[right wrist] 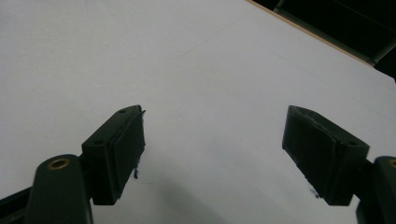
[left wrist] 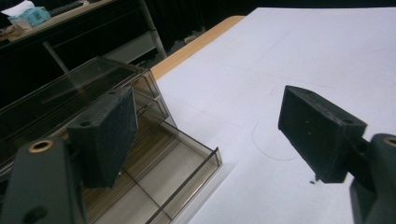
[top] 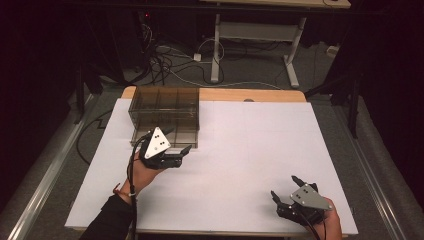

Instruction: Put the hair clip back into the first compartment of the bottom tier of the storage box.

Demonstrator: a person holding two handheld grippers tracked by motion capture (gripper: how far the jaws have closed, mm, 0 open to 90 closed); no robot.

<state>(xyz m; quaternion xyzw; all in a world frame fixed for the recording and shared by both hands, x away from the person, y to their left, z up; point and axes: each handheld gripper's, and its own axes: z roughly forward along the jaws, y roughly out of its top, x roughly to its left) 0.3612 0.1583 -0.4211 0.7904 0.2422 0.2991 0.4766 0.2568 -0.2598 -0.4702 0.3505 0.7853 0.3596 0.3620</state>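
High view: two tools, one box. Left tool point(top: 176, 141), jaws spread, nothing between them, sits at the near right corner of the smoked transparent plastic compartment box point(top: 165, 114); one jaw overlaps the box's near wall, touching or not I can't tell. Right tool point(top: 285, 186), jaws spread and empty, is near the bench's near right edge, well apart from the box. Each is held by one hand: left hand point(top: 141, 173), right hand point(top: 331, 224). The box's dividers are visible, compartment count unclear. The wooden bench with white sheet cover point(top: 240, 150) has a bare wood strip along the far edge. Beyond the tools: grey floor, loose cables point(top: 165, 62), a second desk's white legs point(top: 216, 47), dark surround. The sheet between and ahead of both tools is wide open.

Left gripper view: left tool point(left wrist: 205, 135) jaws wide apart. Box point(left wrist: 159, 168) lies under and behind the left-side jaw, its corner between the jaws. A faint pencilled circle point(left wrist: 275, 142) is on the sheet beside the right-side jaw.

Right gripper view: right tool point(right wrist: 215, 149) jaws wide, plain white sheet between them. Bench's wood edge point(right wrist: 317, 35) far ahead, upper right.
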